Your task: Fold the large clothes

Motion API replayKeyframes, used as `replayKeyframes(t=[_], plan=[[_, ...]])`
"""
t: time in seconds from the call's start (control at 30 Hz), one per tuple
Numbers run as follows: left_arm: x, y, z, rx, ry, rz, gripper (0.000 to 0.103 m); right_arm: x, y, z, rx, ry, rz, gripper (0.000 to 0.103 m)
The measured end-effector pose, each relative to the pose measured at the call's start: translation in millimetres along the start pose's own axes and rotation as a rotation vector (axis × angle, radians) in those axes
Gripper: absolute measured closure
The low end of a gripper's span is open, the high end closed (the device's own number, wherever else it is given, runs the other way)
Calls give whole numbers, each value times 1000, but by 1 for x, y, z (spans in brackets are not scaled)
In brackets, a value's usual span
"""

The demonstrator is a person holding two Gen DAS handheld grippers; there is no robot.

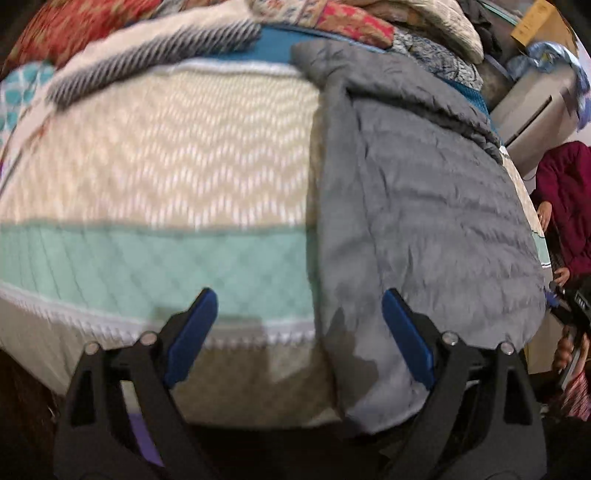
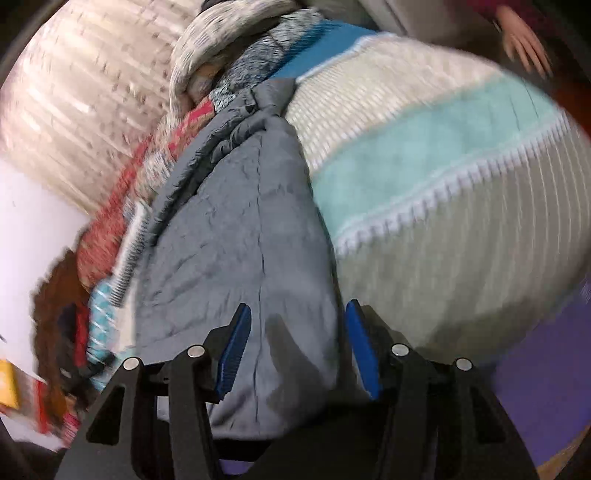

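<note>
Two grippers are in view, one per wrist camera, and neither has hold of anything. Left gripper (image 1: 299,325): jaws spread wide, nothing between the blue pads; its right-hand pad hangs over the near left margin of the grey quilted jacket (image 1: 424,206), with no visible contact. Right gripper (image 2: 297,345): jaws about half open, straddling the jacket's near end (image 2: 236,229); grey cloth fills the gap, but the pads stand clear of it, so no grip is made.

Progress: the jacket lies as a long, narrow panel with a straight left edge, which suggests the sides are already turned in; this is a judgement, as the underside is hidden. Its collar or hood end is bunched at the far end. Remaining, as judged: at least one crosswise fold, near end brought to the far end, then smoothing.

Position: the jacket lies on the right part of the bed, over the striped bedspread (image 1: 155,155), running from the near edge, where it hangs slightly over, towards the far edge. Piled patterned bedding (image 1: 354,18) lies along the far edge, just beyond the collar. Both grippers sit at the near edge, the left one beside the jacket's left margin, the right one over its near end. Both views are blurred.
</note>
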State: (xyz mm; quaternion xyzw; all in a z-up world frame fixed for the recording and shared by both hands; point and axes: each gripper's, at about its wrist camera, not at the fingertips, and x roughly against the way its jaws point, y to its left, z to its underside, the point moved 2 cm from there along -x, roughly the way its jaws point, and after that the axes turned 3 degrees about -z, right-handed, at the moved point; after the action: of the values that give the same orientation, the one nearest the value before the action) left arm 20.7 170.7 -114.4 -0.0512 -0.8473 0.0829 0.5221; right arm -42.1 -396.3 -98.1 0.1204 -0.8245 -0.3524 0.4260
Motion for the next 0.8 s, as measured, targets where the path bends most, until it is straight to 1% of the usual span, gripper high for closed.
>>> replayKeyframes(t=[0.07, 0.13, 0.17, 0.2, 0.27, 0.3, 0.33, 0.37, 0.4, 0.43, 0.47, 0.5, 0.53, 0.57, 0.6, 0.63, 0.67, 0.73, 0.8], plan=[[-3, -1, 17, 6, 14, -7, 16, -5, -5, 16, -26, 32, -33, 53], [-4, -7, 33, 8, 26, 14, 16, -9, -5, 23, -24, 36, -49, 53], [-5, -11, 38, 7, 37, 26, 16, -10, -5, 26, -30, 35, -76, 56], [-7, -14, 44, 7, 50, 36, 16, -12, -3, 28, -37, 44, -98, 64], [-10, -21, 54, -3, 76, 44, 16, -18, 4, 34, -46, 96, -170, 73], [-11, -26, 60, -9, 85, 49, 16, -21, 9, 38, -37, 123, -192, 77], [-12, -29, 63, -12, 91, 57, 16, -21, 17, 44, -2, 142, -188, 79], [-13, -33, 69, -17, 97, 70, 16, -20, 24, 45, 23, 145, -181, 84], [-14, -35, 70, -17, 100, 72, 16, -18, 29, 47, 44, 143, -177, 86], [-15, -37, 72, -12, 104, 75, 17, -15, 32, 48, 48, 136, -177, 90], [-16, -37, 74, -1, 115, 88, 21, -13, 33, 47, 43, 131, -179, 94], [-18, -39, 74, 11, 129, 102, 36, -12, 33, 44, 34, 127, -181, 96], [-20, -40, 74, 20, 146, 107, 54, -10, 33, 44, 29, 127, -181, 97], [-21, -40, 74, 22, 164, 106, 67, -8, 32, 42, 24, 125, -179, 99], [-20, -41, 74, 22, 173, 115, 91, -3, 32, 40, 18, 114, -194, 100], [-16, -42, 73, 32, 173, 136, 96, -1, 35, 39, 14, 101, -216, 101], [-9, -41, 71, 58, 167, 172, 97, 8, 41, 33, 20, 71, -242, 101], [9, -42, 62, 87, 144, 244, 98, 18, 49, 26, 41, 41, -250, 101], [30, -42, 44, 124, 106, 317, 98, 26, 68, 6, 79, -3, -268, 101]])
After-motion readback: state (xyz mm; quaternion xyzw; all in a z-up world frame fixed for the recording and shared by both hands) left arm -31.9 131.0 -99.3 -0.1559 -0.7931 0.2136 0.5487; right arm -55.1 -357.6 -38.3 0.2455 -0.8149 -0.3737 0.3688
